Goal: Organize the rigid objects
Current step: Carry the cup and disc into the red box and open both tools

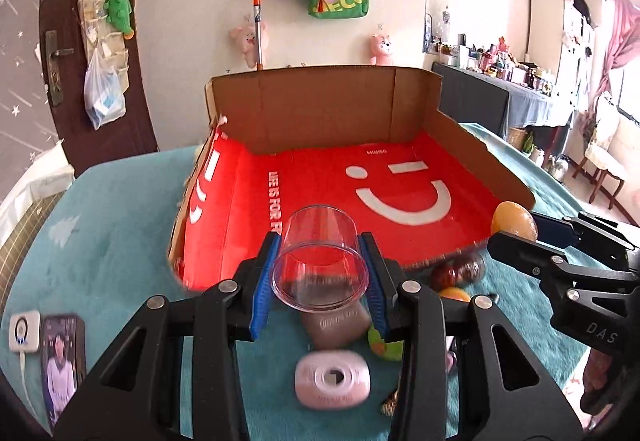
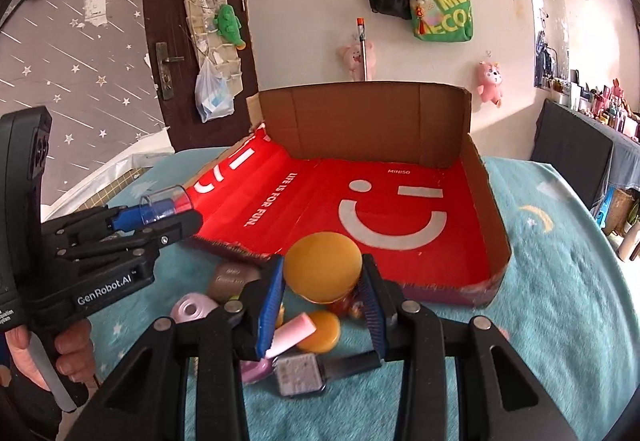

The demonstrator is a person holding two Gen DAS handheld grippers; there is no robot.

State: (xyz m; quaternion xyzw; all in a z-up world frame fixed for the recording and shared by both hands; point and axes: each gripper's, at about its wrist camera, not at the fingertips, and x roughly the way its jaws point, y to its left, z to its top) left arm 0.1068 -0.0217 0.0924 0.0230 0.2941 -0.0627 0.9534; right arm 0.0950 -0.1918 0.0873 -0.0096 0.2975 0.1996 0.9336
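Gripping a clear cup (image 1: 320, 261), the left gripper (image 1: 320, 281) and the right gripper (image 2: 322, 281), clamped on an orange-lidded jar (image 2: 322, 269), hovered near the red box (image 2: 400, 201); both likely needed level carrying past its near edge.

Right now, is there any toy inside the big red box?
No, the red box floor is bare; the clear cup and the yellow jar are held in the grippers.

box (image 2: 400, 209): MINISO, LIFE IS FOR FUN | left tool (image 2: 160, 219): GenRobot.AI
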